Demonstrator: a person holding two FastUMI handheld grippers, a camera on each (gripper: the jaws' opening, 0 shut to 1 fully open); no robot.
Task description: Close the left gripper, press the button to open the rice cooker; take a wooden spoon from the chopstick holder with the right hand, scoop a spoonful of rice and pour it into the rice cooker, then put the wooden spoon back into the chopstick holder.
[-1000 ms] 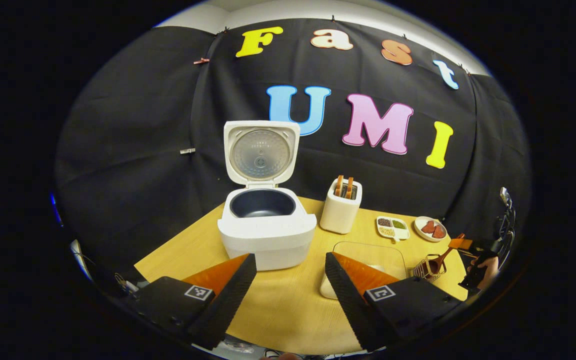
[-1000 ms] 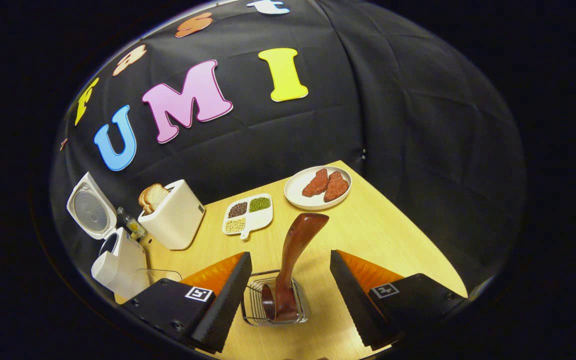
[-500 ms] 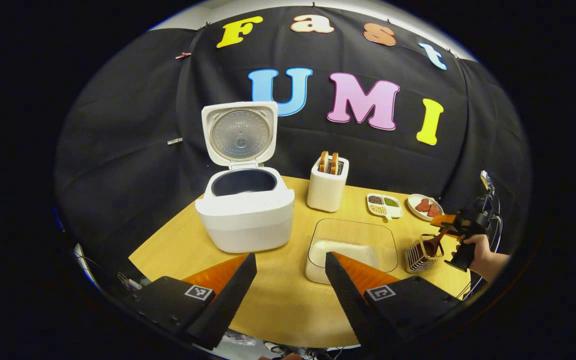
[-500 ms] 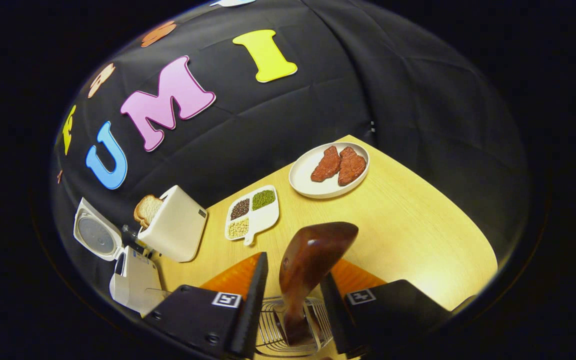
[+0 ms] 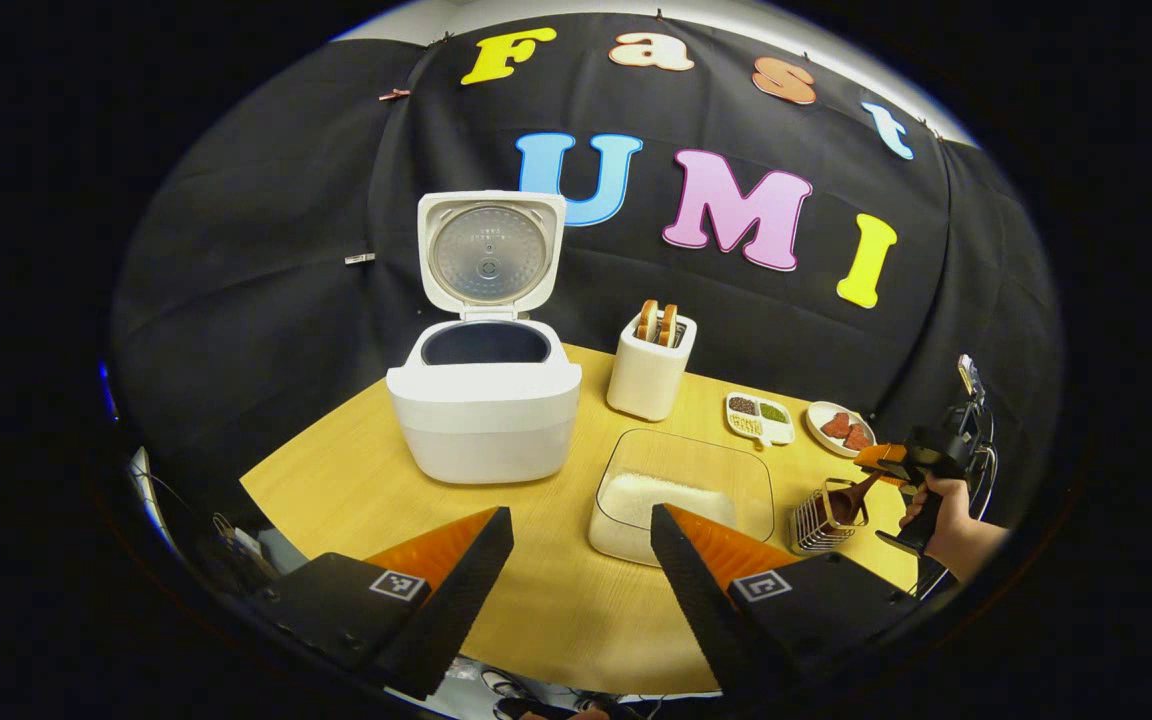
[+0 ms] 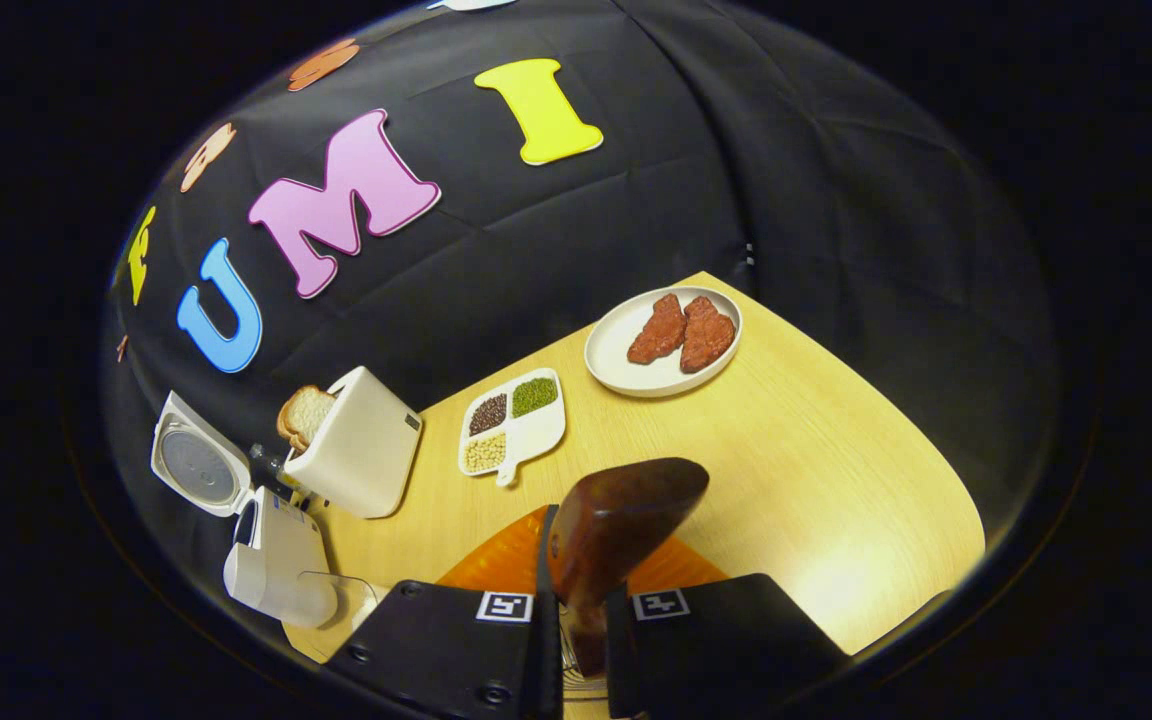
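A: Two fingers of my right gripper point(image 6: 574, 640) pinch the wooden spoon point(image 6: 616, 525) at its handle, bowl down in the chopstick holder point(image 5: 821, 518).

B: Stiff, light, glossy; I judge it may slip.

A: Left gripper point(image 5: 576, 570) hangs spread, empty. Rice cooker point(image 5: 484, 400) beyond, lid up.

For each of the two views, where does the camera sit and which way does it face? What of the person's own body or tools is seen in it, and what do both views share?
Left gripper view: rides on the left gripper, held back from the table's near edge, facing the open rice cooker; its open fingers show below, and a hand holds the right gripper far right.
Right gripper view: rides on the right gripper, above the chopstick holder, facing the plate of meat; its fingers press the wooden spoon.
Shared: rice cooker, toaster, sectioned dish, plate, spoon.
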